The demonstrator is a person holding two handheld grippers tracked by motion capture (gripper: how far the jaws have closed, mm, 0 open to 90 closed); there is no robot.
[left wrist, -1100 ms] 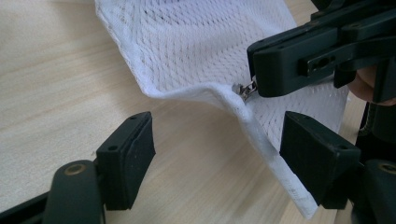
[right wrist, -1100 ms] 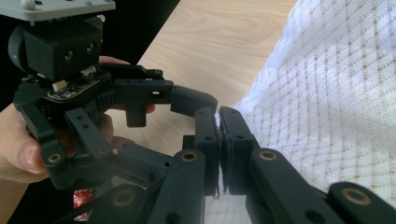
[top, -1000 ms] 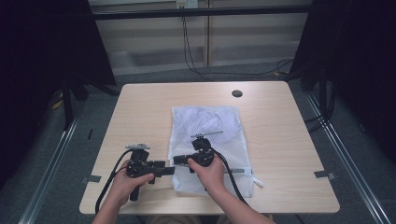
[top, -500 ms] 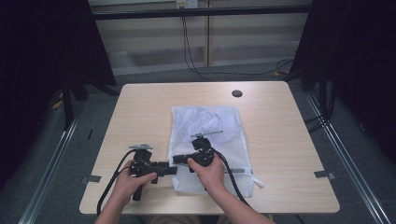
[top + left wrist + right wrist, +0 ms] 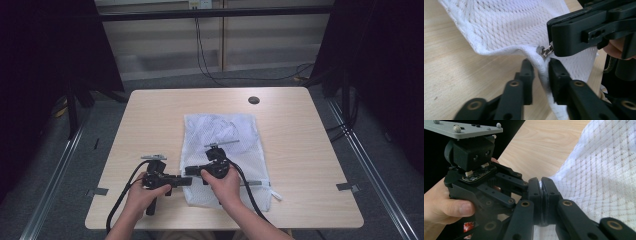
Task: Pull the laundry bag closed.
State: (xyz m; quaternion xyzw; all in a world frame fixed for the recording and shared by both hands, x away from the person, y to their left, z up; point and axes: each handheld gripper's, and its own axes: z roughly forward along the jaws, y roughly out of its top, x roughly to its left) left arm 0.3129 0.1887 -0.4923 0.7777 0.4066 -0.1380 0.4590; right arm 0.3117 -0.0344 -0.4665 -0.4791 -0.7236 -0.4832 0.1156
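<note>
A white mesh laundry bag (image 5: 225, 150) lies flat on the light wood worktop (image 5: 150, 115), near the middle, a bit toward the near edge. Its long side runs from near to far, and the zipper runs along its near short edge, from left to right. The zipper pull (image 5: 545, 51) sits at the near left corner. The right claw (image 5: 541, 185) is clenched on that small metal pull. The left claw (image 5: 540, 75) has just been closing, and now it pinches the white hem of the bag right under the pull, so it is grasping the bag's corner. The two claws are almost touching each other. The step in hand looks like sliding the zipper along the edge. To do it well, the left claw should hold the corner tight and stay put, so the cloth stays stretched. The right claw should pull the tab straight along the zipper line, toward the right, low and slow, not up, so the mesh does not bunch or slip out.
</note>
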